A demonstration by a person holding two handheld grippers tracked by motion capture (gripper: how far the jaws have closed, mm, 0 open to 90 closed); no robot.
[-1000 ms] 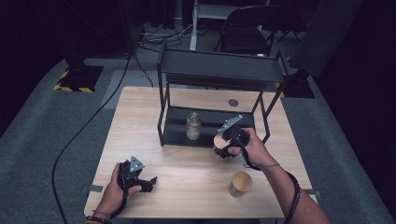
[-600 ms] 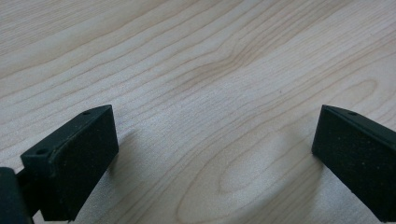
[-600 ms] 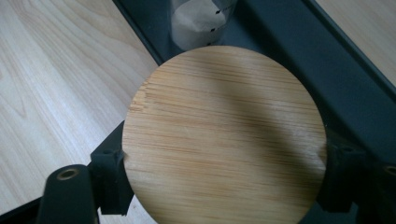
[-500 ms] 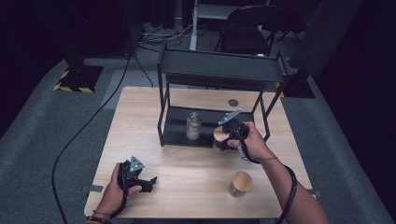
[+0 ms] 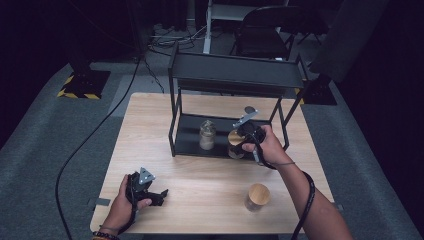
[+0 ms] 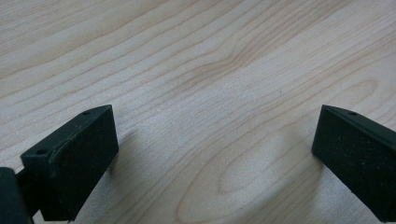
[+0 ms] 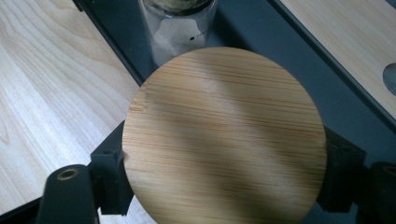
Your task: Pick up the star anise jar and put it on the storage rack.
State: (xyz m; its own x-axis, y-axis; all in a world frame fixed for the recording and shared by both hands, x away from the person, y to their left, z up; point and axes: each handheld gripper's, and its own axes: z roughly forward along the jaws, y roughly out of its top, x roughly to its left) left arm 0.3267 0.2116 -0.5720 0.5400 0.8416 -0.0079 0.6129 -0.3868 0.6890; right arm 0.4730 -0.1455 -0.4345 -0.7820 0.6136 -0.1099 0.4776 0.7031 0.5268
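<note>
- Nearest, the left gripper (image 5: 159,192) is rested on the bare table (image 5: 150,125), its jaws spread wide with nothing between them.
- A second jar with a wooden lid (image 5: 259,195) stands at the table's near right, untouched.
- Farther on, the right gripper (image 5: 239,141) is closed on a jar (image 7: 224,135) just below its bamboo lid, over the front edge of the rack's (image 5: 235,75) lower shelf.
- The jar is judged to be glass: stiff, smooth, breakable, moderately light. It is best gripped on the body below the lid rim, kept upright.
- Another glass jar (image 5: 207,135) stands just beside it on the shelf; a knock is to be avoided.
</note>
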